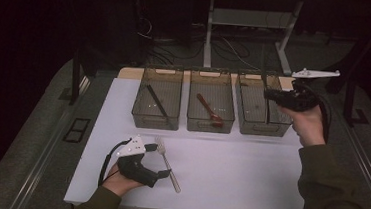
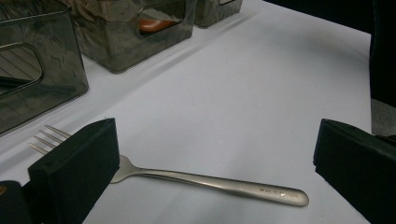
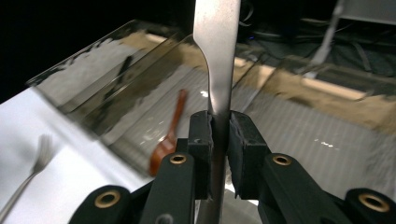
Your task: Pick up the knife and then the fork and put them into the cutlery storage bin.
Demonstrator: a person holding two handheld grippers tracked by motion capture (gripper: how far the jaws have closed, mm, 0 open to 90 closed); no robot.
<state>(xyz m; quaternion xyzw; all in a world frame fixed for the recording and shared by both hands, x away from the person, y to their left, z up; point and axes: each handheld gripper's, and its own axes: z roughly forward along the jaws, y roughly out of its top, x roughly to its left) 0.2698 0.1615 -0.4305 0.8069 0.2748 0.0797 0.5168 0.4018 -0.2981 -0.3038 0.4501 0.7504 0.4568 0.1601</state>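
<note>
A: Right claw (image 3: 219, 135) is clamped on the knife (image 3: 217, 56) above the right bin (image 1: 262, 110); lower it level before releasing.

B: Agreed; left claw (image 2: 210, 163) gapes wide around the fork (image 2: 210, 183) on the counter (image 1: 228, 173); it grips nothing.

from my seat this reads as a lab or test bay, not a home. i see a white work board (image 1: 228, 173) laid on a bench, three clear bins (image 1: 212, 108) lined up in a row, loose cables (image 1: 178, 44) trailing over the dark floor behind, and the metal legs of a frame (image 1: 209, 31) beyond the table.
</note>
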